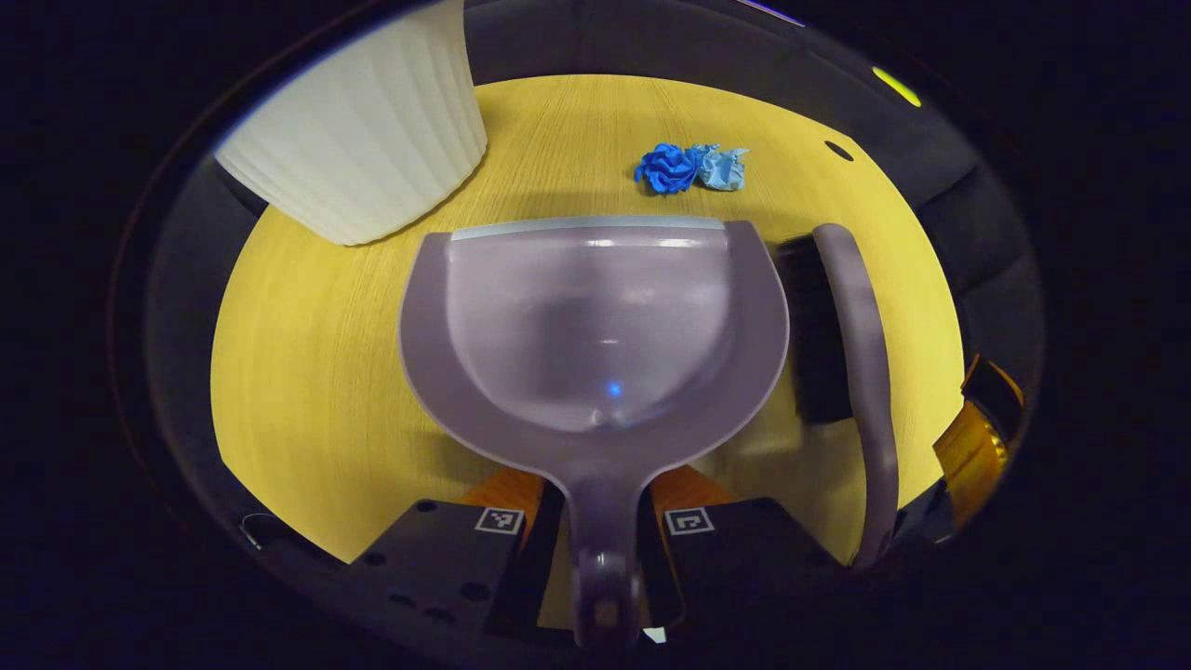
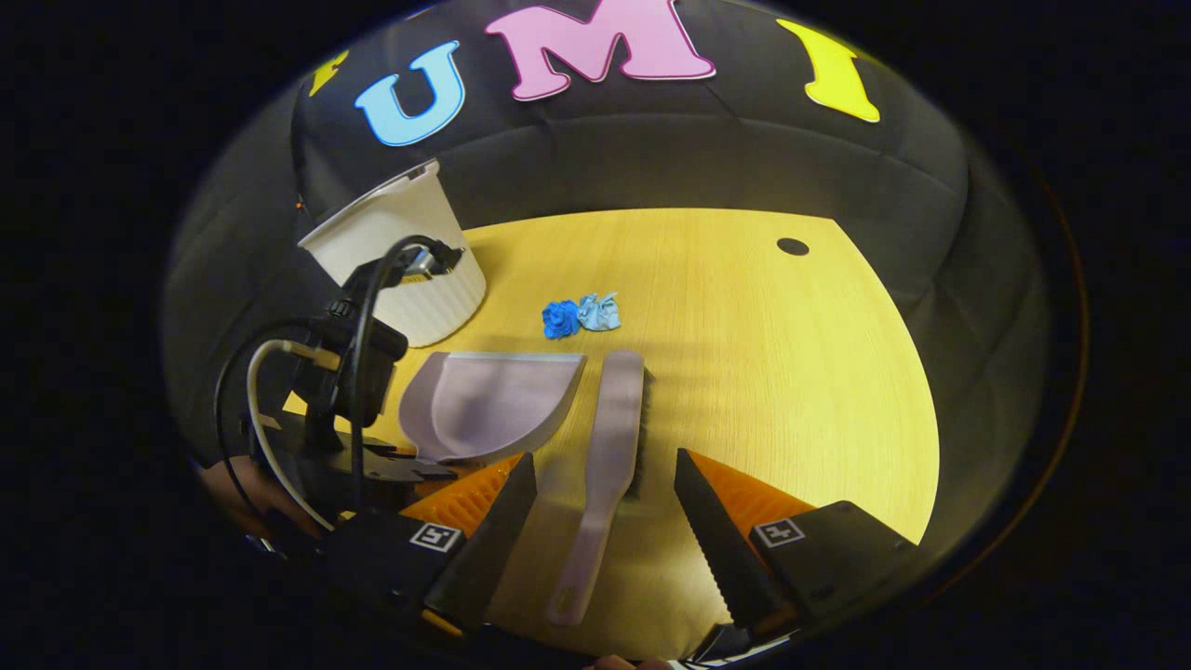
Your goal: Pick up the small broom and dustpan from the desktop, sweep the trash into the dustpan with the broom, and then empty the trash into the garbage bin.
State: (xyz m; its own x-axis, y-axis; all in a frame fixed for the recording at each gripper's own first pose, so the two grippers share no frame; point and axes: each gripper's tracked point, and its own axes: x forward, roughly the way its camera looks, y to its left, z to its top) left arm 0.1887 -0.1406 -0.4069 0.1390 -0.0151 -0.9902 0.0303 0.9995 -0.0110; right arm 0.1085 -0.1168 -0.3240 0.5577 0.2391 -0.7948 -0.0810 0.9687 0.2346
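A pale purple dustpan (image 1: 595, 316) lies flat on the yellow wooden desktop (image 1: 307, 372), mouth toward the far side. My left gripper (image 1: 605, 489) is shut on its handle (image 1: 603, 540). The matching broom (image 2: 614, 428) lies just right of the dustpan (image 2: 484, 405), bristles on its right side. My right gripper (image 2: 603, 465) stands open, one finger on each side of the broom's handle and clear of it. Two crumpled paper balls, dark blue (image 1: 666, 167) and light blue (image 1: 722, 167), rest touching each other beyond the dustpan. In the right gripper view the left gripper (image 2: 372, 465) sits at the dustpan's handle.
A white ribbed garbage bin (image 1: 363, 130) stands at the far left of the desk, close to the dustpan's left corner. A small dark hole (image 2: 793, 247) marks the desktop at the far right. Black cloth walls surround the desk. Cables (image 2: 270, 409) trail from the left gripper.
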